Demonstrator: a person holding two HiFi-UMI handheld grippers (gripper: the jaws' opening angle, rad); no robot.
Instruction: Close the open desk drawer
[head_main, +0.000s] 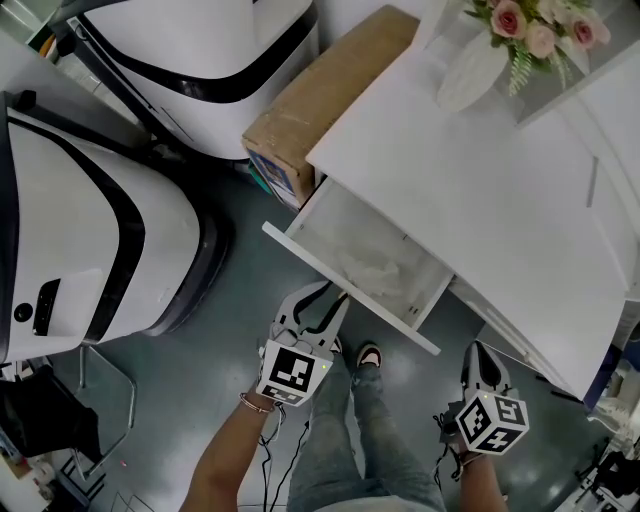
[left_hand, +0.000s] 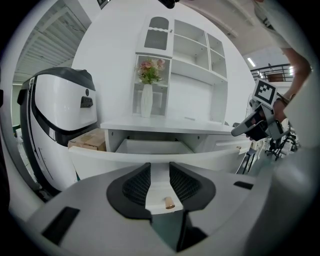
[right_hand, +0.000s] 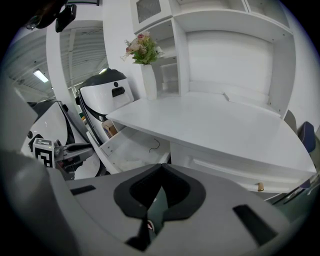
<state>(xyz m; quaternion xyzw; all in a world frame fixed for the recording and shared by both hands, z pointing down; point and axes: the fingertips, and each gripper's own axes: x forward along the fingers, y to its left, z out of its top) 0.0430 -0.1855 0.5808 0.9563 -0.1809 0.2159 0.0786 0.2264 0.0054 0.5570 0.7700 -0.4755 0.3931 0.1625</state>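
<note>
white desk (head_main: 480, 180): one open drawer (head_main: 400, 322) held one dark strand (right_hand: 151, 146), vase (head_main: 470, 72) at 1 o'clock flowers (head_main: 535, 30); left gripper (left_hand: 159, 167) gaped around the knob (left_hand: 169, 202), right gripper (right_hand: 160, 167) jaws met, empty.

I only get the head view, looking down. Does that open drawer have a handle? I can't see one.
Observer: Yes. The left gripper view shows a small wooden knob on the drawer front. It sits between the open jaws of the left hand-held gripper, not gripped.
Operator: Is the other one holding something?
Observer: No. In the right gripper view the right hand-held gripper has its jaws together, with nothing in them.
Operator: Any more drawers?
Observer: One more. The right gripper view shows a shut drawer beside the open drawer, with a second knob.
</note>
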